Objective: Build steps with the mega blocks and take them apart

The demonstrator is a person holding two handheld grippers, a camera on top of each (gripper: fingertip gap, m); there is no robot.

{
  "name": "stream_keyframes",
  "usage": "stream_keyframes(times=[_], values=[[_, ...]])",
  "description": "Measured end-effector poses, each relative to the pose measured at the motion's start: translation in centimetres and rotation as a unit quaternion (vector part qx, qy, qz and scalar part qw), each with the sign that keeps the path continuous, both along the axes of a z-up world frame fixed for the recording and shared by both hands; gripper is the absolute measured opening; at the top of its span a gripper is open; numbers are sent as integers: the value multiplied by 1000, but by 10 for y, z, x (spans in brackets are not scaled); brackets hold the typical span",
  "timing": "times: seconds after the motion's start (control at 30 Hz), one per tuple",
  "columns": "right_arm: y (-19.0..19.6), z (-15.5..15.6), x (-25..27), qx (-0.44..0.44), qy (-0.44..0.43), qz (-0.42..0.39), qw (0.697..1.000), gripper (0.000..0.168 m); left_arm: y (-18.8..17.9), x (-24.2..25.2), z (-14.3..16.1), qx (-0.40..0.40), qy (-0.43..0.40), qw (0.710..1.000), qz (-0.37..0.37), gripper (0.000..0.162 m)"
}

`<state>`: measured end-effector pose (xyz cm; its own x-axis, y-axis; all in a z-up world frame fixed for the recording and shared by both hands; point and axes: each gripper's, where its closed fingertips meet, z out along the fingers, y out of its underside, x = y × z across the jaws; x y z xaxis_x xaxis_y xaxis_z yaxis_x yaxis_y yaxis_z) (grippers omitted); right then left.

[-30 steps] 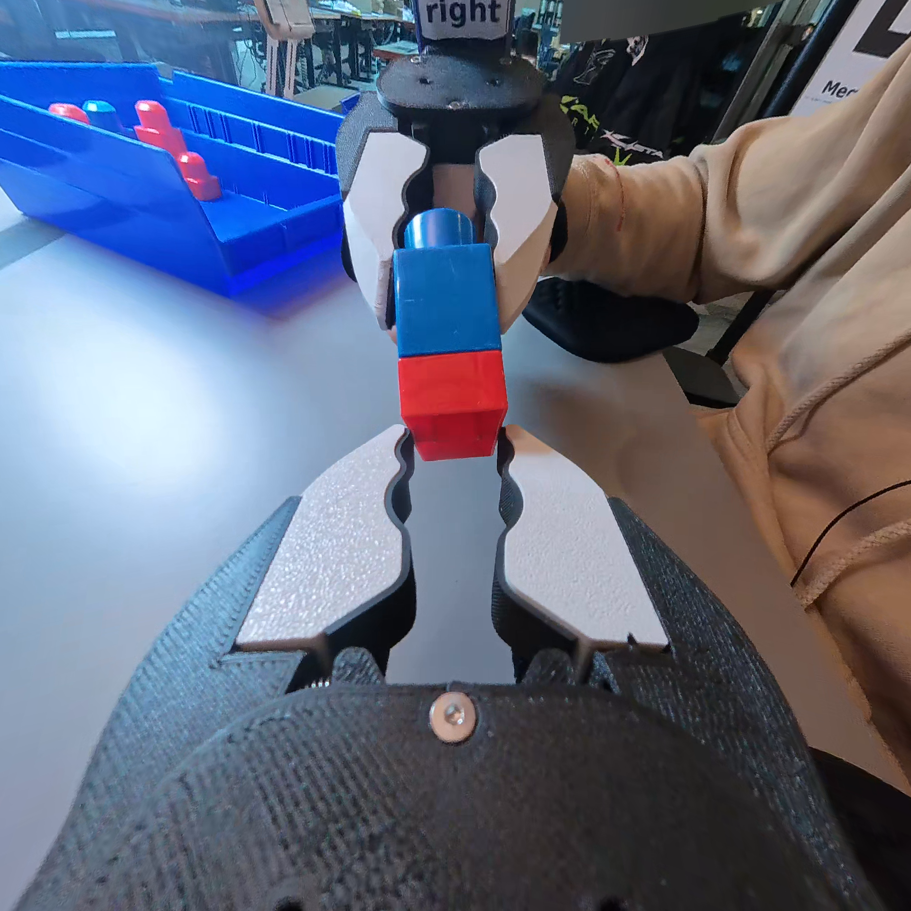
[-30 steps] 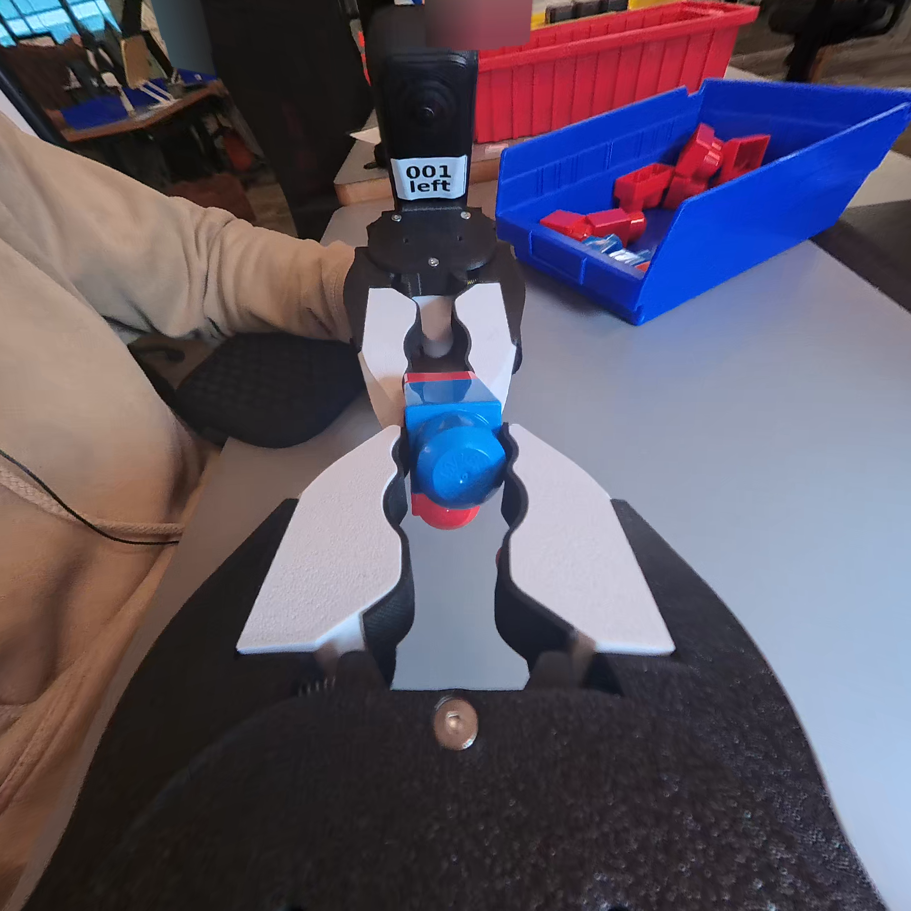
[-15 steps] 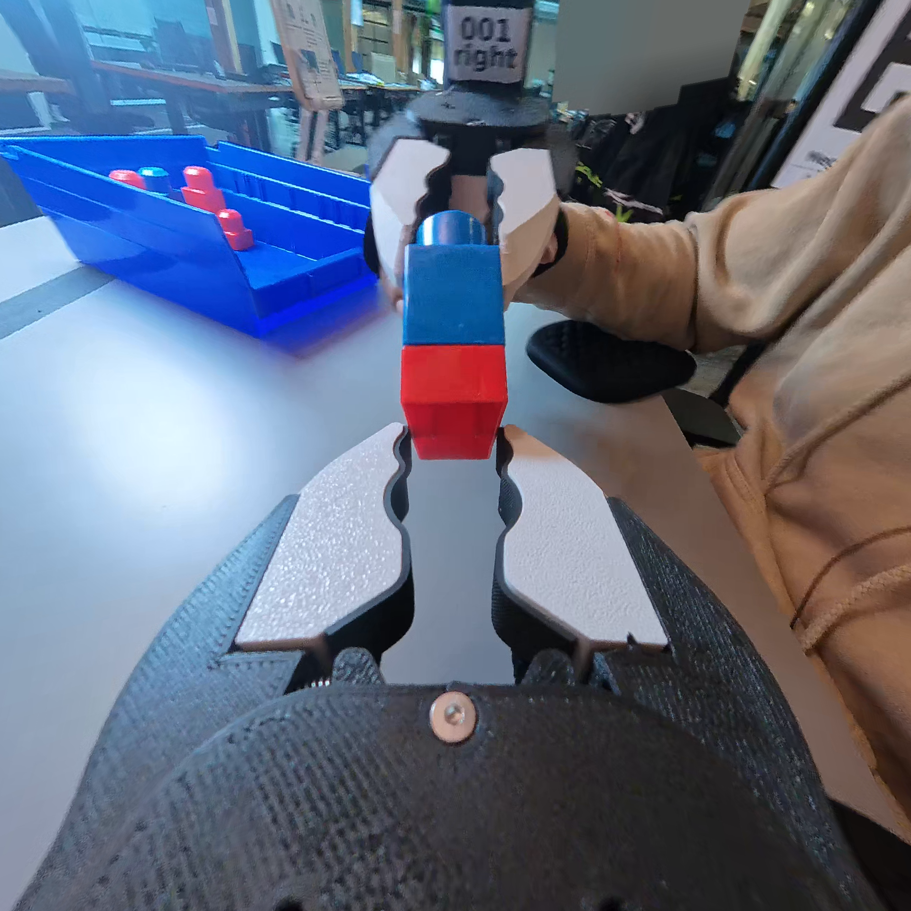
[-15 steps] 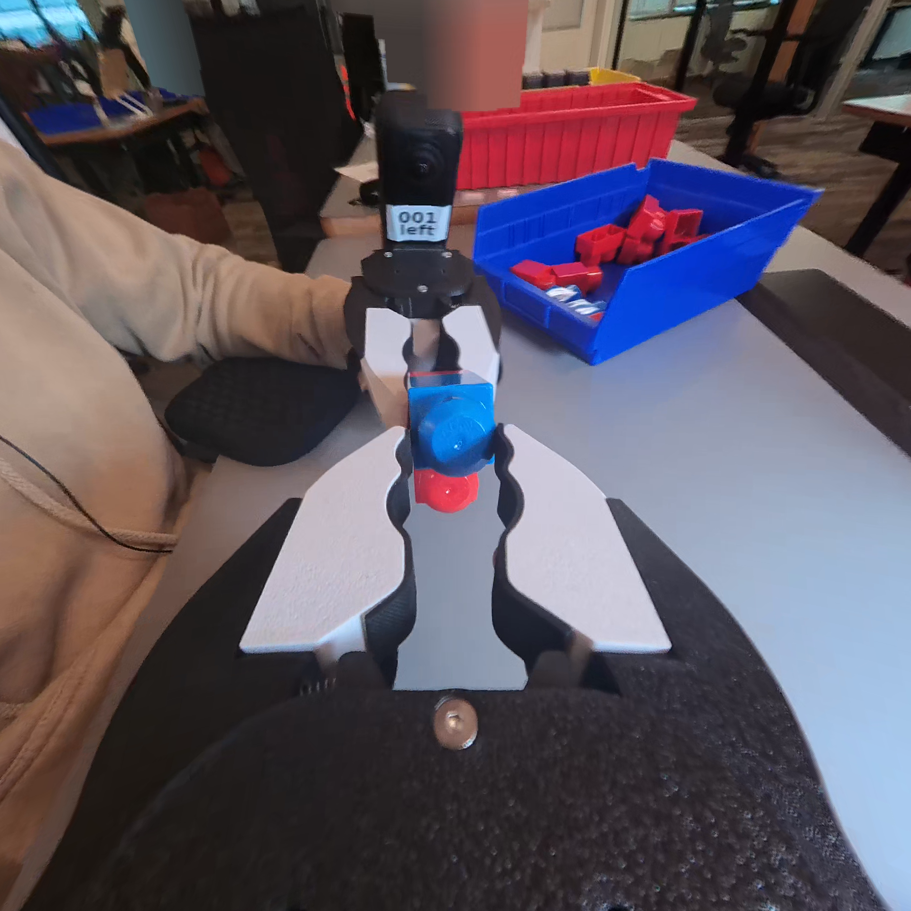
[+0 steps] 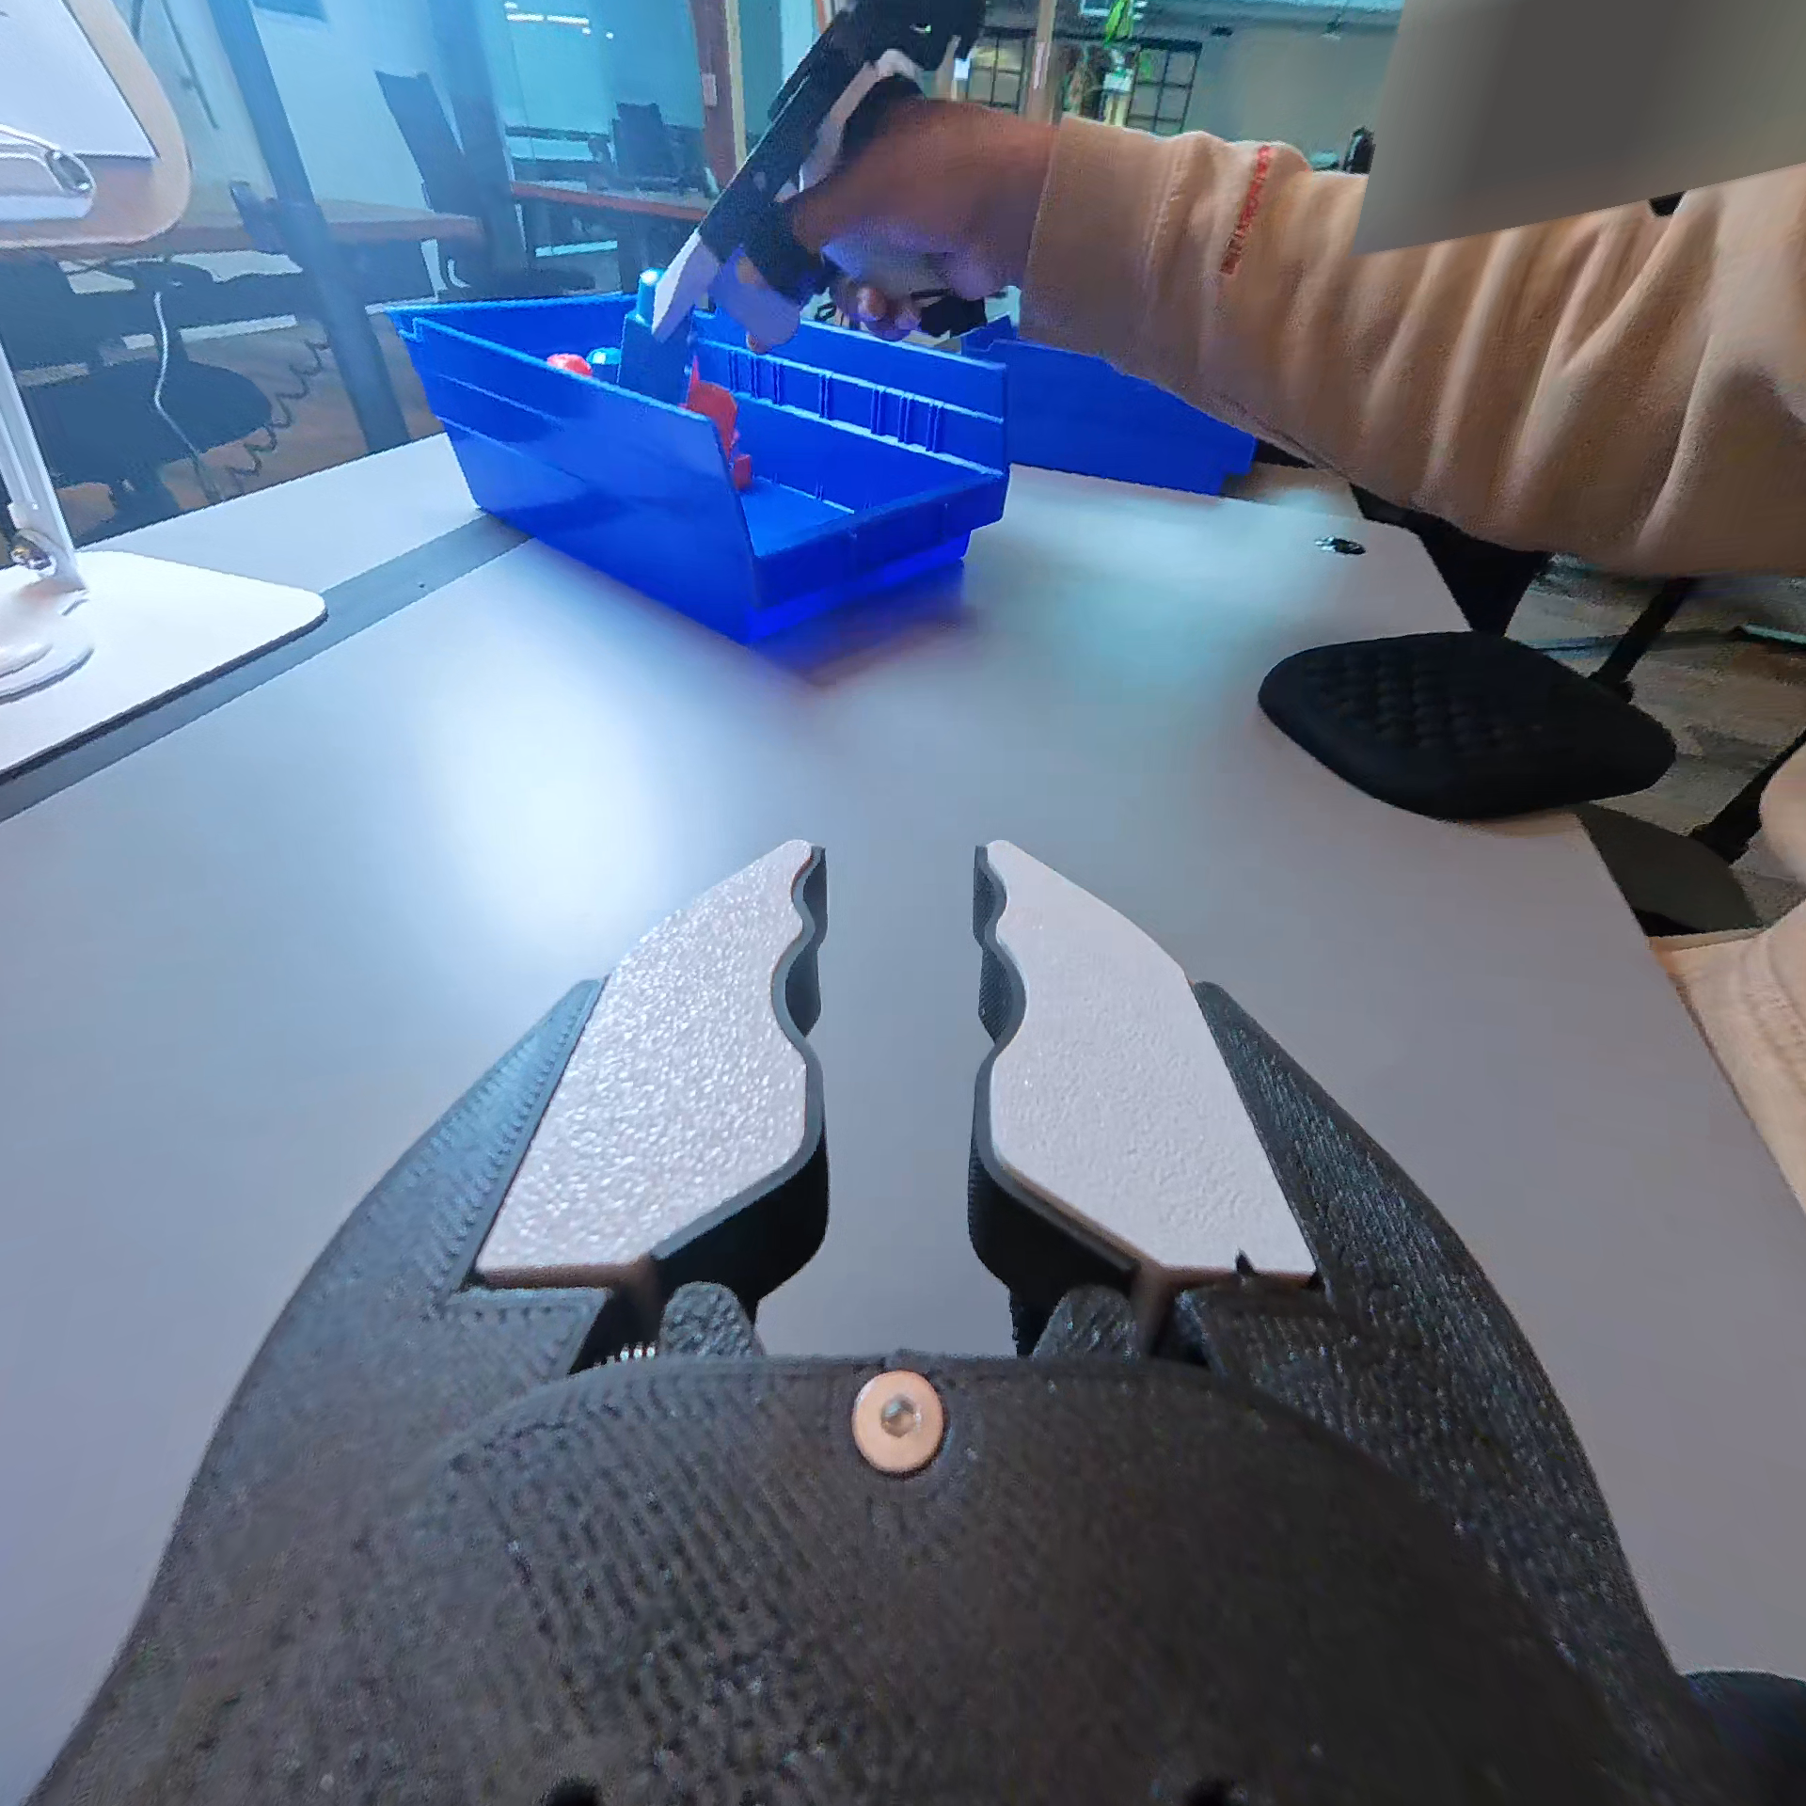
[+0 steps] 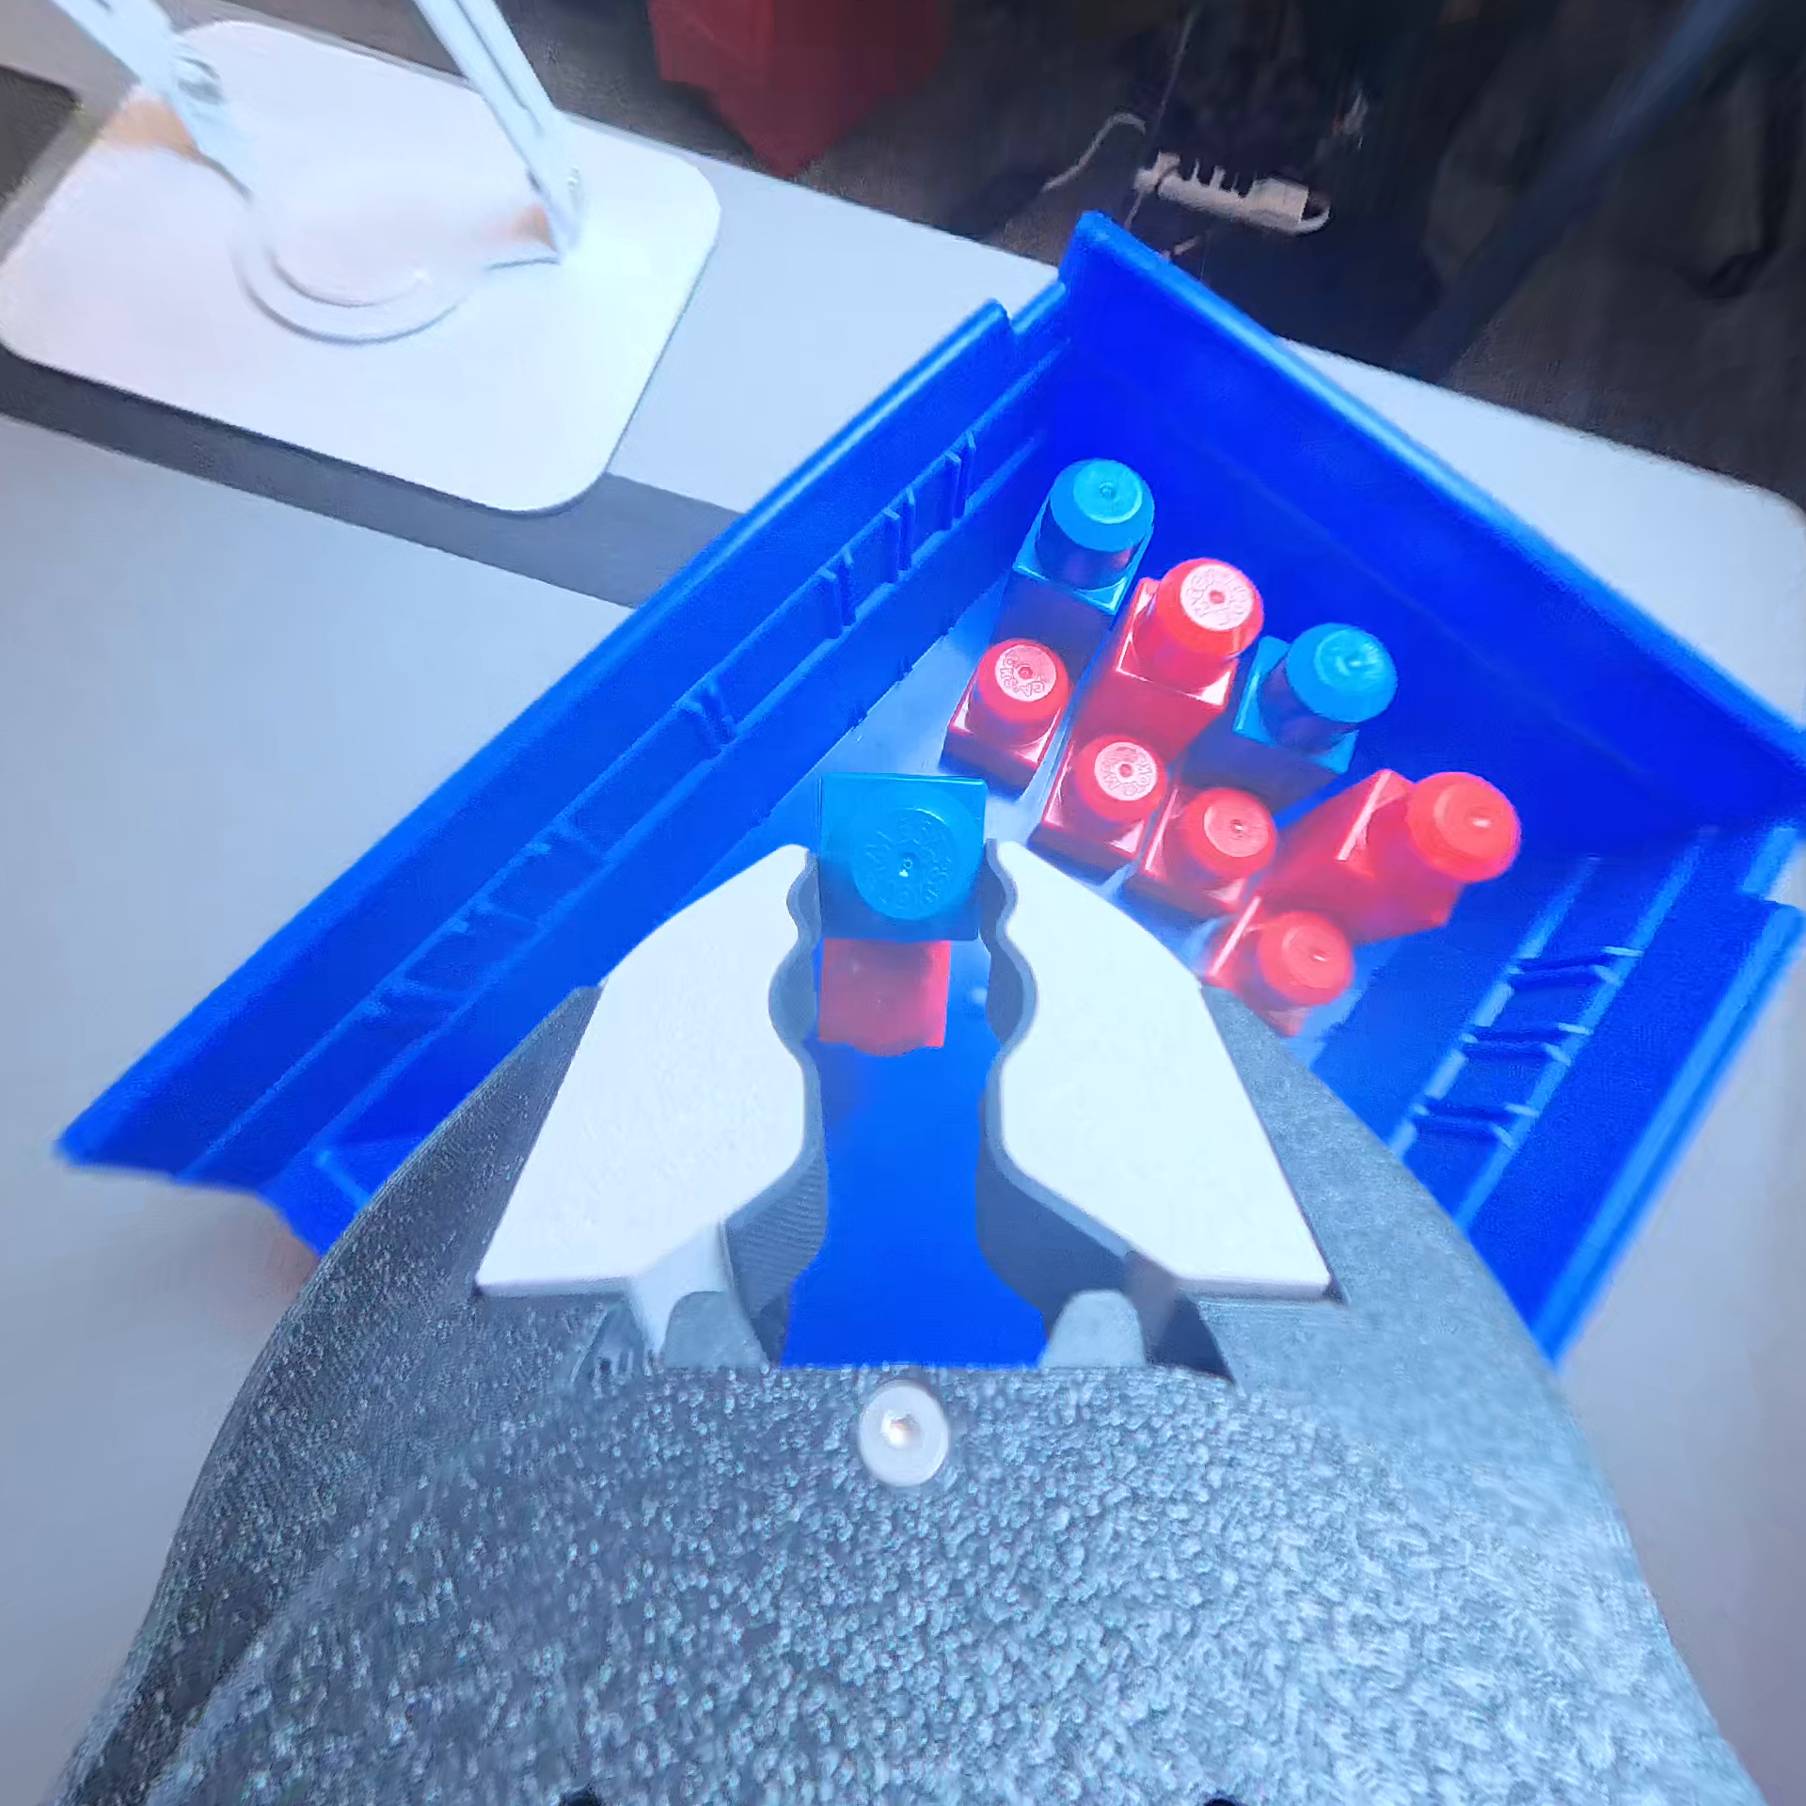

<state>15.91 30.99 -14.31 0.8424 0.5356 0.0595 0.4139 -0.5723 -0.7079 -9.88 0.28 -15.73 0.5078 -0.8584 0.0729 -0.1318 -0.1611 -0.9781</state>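
A blue block [image 6: 901,858] stuck on top of a red block [image 6: 882,997] sits between the fingers [image 6: 684,1065] of the right gripper [image 6: 899,880], which are clamped on the blue one near their tips. The pair hangs inside the blue bin [image 6: 547,831], close to its long wall, with the stud of the blue block facing the camera and the red block below it. Whether the red block touches the bin floor cannot be told.

Just beside the held pair, more red blocks [image 6: 1173,674] and two blue blocks [image 6: 1085,537] stand crowded together in the far part of the bin, studs mostly up, one red piece tipped on its side.

The bin rests on the grey bench [image 5: 489,782]. A white stand base [image 6: 391,322] lies on the bench near the bin.

The left gripper [image 5: 899,860] hovers low over the bare bench, well apart from the bin, its fingers apart with nothing between them. From there the right gripper shows reaching down into the bin, held by a hand [image 5: 909,195] in a tan sleeve [image 5: 1368,342]. A black padded armrest [image 5: 1466,723] sits at the bench edge.
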Motion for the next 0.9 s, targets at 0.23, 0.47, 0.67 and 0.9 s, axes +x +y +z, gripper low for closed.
stream_keyframes(times=[0.23,0.47,0.67,0.9], values=[[34,-43,-13,-39,-12,-46,998,34,13,-13,-15,-15,10,1000,26,27],[23,25,-26,126,82,-8,989,41,20,-26,-6,-6,-4,999,53,29],[-69,63,-47,185,135,76,970,40,51,-104,51,33,-28,980,195,29],[-180,38,-79,167,128,186,960,40,97,-257,116,6,-5,934,357,38]])
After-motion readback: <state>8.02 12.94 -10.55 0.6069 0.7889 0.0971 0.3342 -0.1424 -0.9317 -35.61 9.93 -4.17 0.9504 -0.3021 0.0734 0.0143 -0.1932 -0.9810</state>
